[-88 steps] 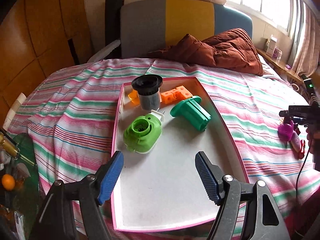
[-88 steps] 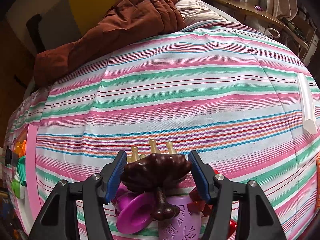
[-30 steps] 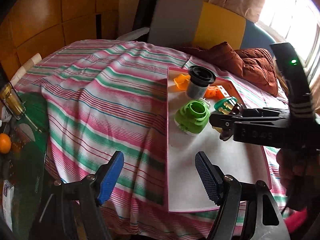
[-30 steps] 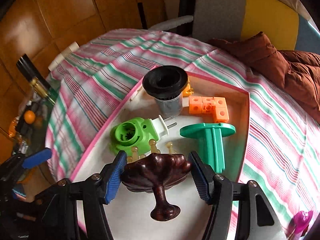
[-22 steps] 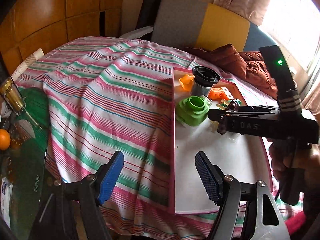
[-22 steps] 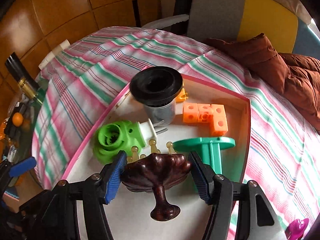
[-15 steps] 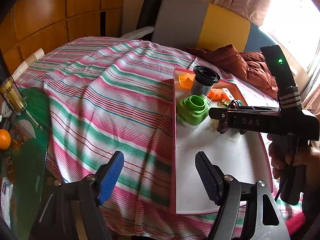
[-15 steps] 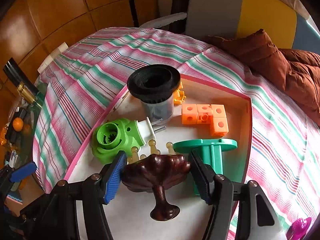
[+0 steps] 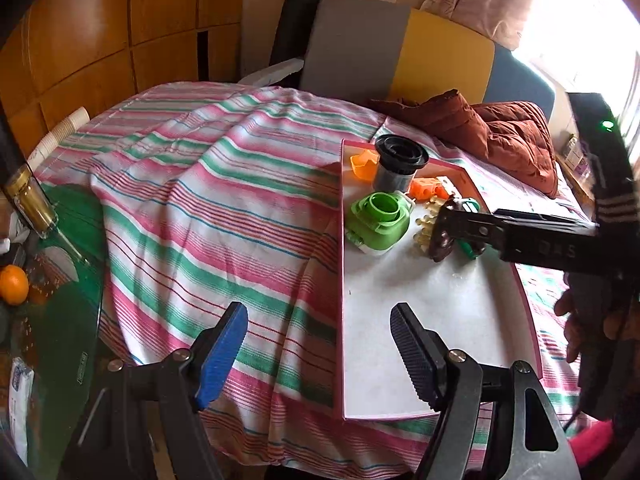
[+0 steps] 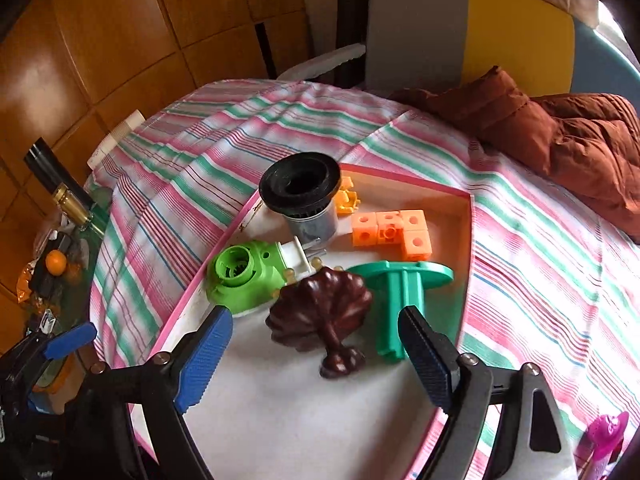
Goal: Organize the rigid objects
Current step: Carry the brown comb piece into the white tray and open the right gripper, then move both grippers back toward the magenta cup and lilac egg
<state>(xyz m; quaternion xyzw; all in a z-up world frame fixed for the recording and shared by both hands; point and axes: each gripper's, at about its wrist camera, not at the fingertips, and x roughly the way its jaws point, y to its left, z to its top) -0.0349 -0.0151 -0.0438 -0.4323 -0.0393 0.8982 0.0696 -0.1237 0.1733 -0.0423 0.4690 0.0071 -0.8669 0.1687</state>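
A dark brown shell-shaped piece with a stem (image 10: 320, 312) lies tilted on the white, pink-rimmed tray (image 10: 464, 248). My right gripper (image 10: 314, 316) hovers just above it. Its jaws are opening and the blue pads stand clear of the piece on both sides. Around the piece sit a lime green round part (image 10: 240, 276), a teal flanged part (image 10: 400, 292), a black-capped grey cylinder (image 10: 300, 196) and orange cubes (image 10: 392, 228). My left gripper (image 9: 319, 314) is open and holds nothing, over the striped cloth at the tray's (image 9: 420, 320) near left edge.
A rust-brown jacket (image 10: 560, 132) lies on the bed beyond the tray, before a grey and yellow chair back (image 10: 480, 28). A glass side table at the left carries an orange (image 9: 14, 284) and a bottle (image 9: 28, 196). A magenta toy (image 10: 604, 436) rests on the cloth at the right.
The right gripper's jaws have spread and the brown piece has dropped out of them onto the tray beside the green and teal parts. The left gripper has stayed put.
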